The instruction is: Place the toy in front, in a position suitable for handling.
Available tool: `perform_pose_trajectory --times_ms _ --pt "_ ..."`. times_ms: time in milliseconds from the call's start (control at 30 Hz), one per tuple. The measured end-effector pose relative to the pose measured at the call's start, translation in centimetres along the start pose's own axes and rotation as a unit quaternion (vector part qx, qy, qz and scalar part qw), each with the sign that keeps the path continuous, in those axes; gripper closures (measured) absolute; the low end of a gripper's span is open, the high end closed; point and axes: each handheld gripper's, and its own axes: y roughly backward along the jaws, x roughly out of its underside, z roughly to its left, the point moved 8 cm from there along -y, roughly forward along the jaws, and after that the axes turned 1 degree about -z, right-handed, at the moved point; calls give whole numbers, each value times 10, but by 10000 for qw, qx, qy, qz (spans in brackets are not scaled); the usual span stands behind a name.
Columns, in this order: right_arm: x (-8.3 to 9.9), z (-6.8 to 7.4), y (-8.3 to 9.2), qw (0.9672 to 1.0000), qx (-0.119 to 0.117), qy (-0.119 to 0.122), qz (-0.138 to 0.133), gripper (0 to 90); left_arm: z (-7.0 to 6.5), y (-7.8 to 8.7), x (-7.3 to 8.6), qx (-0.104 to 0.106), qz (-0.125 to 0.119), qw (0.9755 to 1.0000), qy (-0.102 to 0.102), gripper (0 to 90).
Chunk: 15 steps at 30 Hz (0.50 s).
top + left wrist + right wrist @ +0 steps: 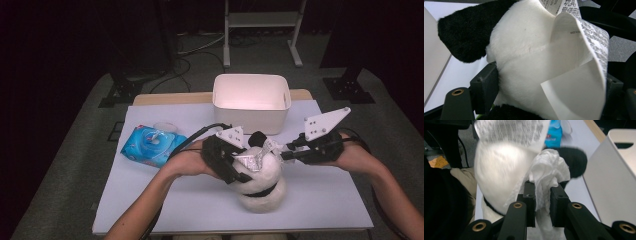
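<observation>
the right gripper [540, 202] has its fingers [529, 203] pinched nearly together on a crumpled white wipe [547, 173], which bunches up above the pads and hangs down between them. the wipe presses against the white head of a plush panda [499, 175], beside its black ear [574, 165] at about 2 o'clock from the pads. a printed paper tag [511, 131] drapes over the top of the head.

the left gripper [549, 85] has its fingers [485, 86] spread wide around the panda's head, one pad against the plush at 9 o'clock, the other at 3 o'clock behind the curling tag [584, 70], so the head is clasped between them.

in the high view the left gripper [227, 157] comes at the panda [260, 177] from 9 o'clock and the right gripper [292, 150] from 3 o'clock, meeting over the toy, which sits on the white desk [175, 200] near its front middle. a white bin [250, 112] stands at 12 o'clock from the panda, just behind it. a blue pack of wet wipes [150, 145] lies at 9 o'clock, well apart from the left hand [187, 162].
</observation>
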Motion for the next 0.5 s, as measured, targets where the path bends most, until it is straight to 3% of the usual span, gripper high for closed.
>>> perform_pose_trajectory --times_ms 133,267,400,500 --pt "-13 3 -1 9999 -69 112 -76 770 0 -3 -4 -3 21 10000 -29 206" --pt "-27 6 -7 9995 -130 297 65 770 -1 -5 -6 1 91 9999 -100 203" --pt "-22 8 -14 9986 -123 341 374 774 0 -6 -3 -11 110 9999 -30 162" --pt "-18 9 -15 9987 -151 249 420 779 2 -3 0 -2 -48 10000 -12 150"
